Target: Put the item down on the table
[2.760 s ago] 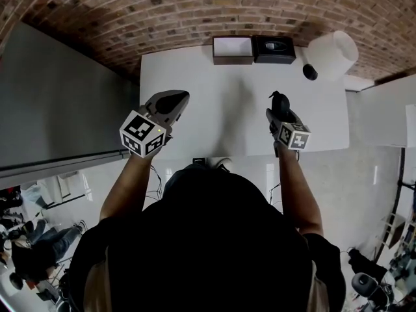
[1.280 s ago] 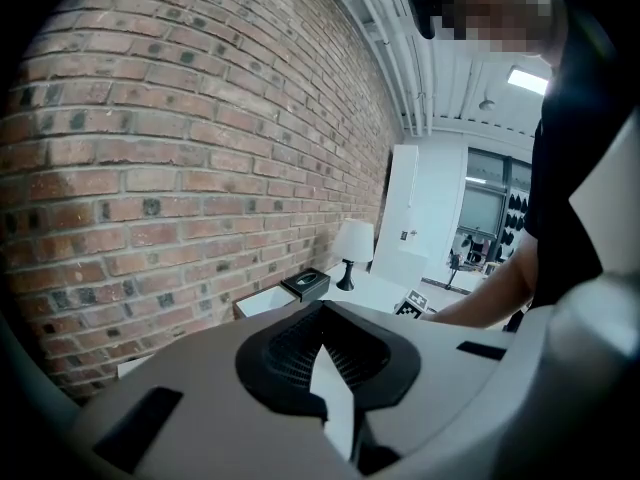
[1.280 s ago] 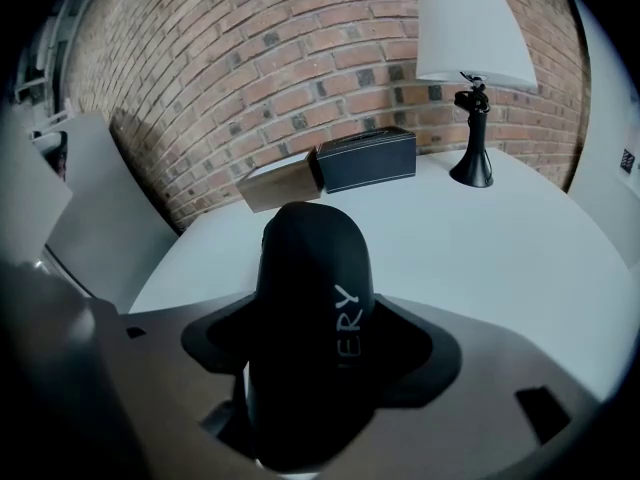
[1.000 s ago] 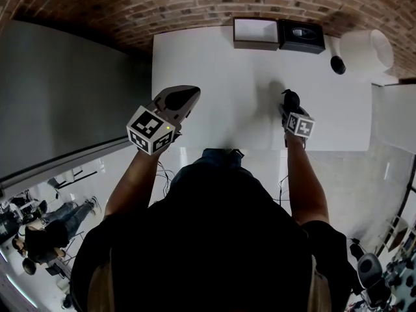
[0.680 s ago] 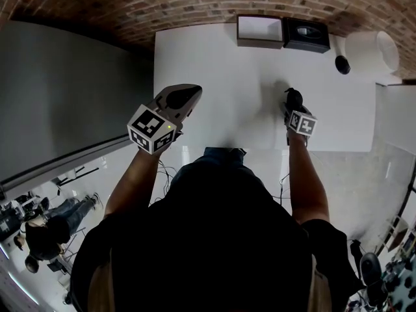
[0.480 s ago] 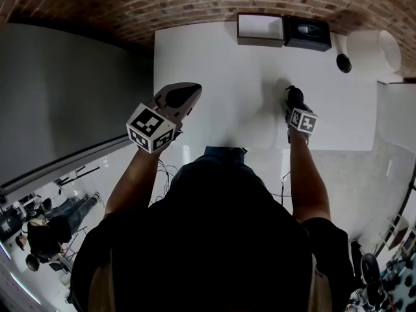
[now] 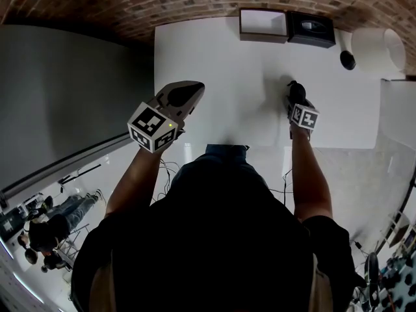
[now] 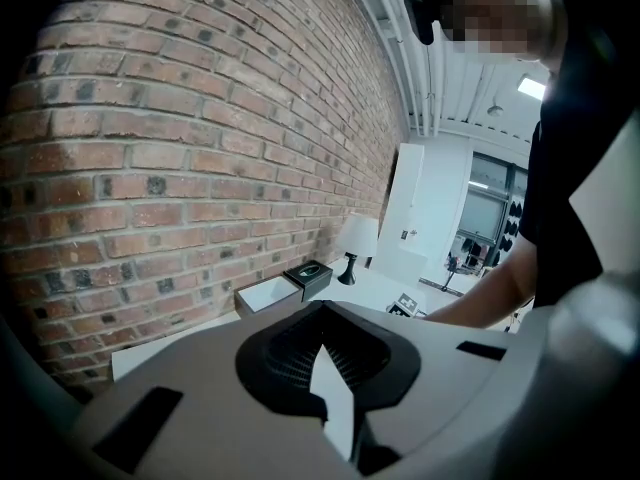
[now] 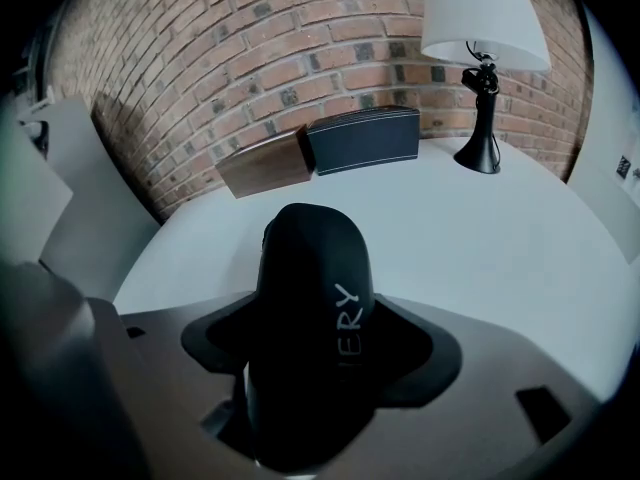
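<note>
Black item (image 9: 310,298) is being pinched by R gripper (image 7: 294,95) over table (image 7: 221,57); it should be lowered gently before release. L gripper (image 7: 184,94) is being held w/ fingers pressed together, empty.

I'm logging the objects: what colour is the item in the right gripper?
The item is black with pale lettering; clearest in the right gripper view.

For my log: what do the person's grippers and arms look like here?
Both handheld grippers have smooth grey shells with black jaw recesses. The left gripper and right gripper each carry a white cube with black square markers; the left cube shows a small lit dot. The person wears a dark short-sleeved top, forearms bare.
</note>
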A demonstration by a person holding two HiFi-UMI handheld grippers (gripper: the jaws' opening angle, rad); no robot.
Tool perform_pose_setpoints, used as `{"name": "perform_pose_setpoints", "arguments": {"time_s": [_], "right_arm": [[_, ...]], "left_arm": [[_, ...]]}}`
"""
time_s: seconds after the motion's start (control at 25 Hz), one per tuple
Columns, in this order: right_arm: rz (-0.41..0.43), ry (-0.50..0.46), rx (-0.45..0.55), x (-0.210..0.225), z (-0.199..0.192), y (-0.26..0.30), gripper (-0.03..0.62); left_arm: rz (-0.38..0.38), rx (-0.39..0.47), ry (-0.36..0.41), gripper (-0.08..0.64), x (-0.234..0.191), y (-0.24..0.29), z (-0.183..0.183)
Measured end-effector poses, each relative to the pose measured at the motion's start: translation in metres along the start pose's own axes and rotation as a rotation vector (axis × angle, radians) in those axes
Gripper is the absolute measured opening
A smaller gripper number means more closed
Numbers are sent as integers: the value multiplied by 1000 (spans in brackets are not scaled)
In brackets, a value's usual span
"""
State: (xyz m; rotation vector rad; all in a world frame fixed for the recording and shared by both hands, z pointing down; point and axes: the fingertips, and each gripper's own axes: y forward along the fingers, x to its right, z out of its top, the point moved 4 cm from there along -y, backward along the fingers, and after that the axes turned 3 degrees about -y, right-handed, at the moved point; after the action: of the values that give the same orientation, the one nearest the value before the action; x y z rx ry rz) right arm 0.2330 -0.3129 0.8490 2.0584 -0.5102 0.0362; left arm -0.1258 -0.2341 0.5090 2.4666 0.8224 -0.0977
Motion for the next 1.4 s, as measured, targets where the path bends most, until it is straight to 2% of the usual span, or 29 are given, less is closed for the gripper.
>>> {"name": "perform_pose_setpoints", "arguments": {"time_s": [0.68, 1.4], "right_arm": [[-75, -68, -57, -3, 0, 12, 348], [-88, -60, -75, -7, -1, 17, 370]], "left_arm": [[-20, -8, -20, 15, 1, -5, -13], [-26, -7, -43, 15, -9, -8, -23]]}}
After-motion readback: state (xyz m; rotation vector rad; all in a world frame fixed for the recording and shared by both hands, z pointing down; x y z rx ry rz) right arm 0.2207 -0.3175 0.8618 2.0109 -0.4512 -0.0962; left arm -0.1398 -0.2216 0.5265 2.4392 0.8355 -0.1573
